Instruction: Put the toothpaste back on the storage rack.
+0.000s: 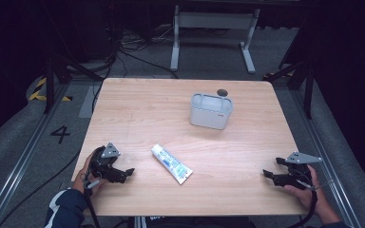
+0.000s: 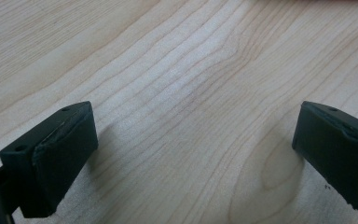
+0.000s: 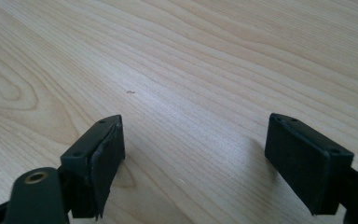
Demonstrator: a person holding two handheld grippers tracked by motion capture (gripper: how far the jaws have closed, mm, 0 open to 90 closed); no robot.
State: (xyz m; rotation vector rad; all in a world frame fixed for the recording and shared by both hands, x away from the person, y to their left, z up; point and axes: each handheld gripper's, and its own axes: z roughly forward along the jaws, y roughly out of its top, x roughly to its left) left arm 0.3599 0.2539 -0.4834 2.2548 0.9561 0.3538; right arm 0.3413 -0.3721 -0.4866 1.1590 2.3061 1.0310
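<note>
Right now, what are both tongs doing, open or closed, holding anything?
Left tongs: open, holding nothing, above bare table.
Right tongs: open, holding nothing.

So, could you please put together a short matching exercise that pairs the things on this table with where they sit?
Things:
1. toothpaste tube
2. grey holder
3. left tongs
4. right tongs

Places:
A. near the table's front right edge, open
B. lying flat near the middle of the table
C. near the table's front left corner, open
D. standing toward the far side of the table

Pairs: 1-B, 2-D, 3-C, 4-A
</note>
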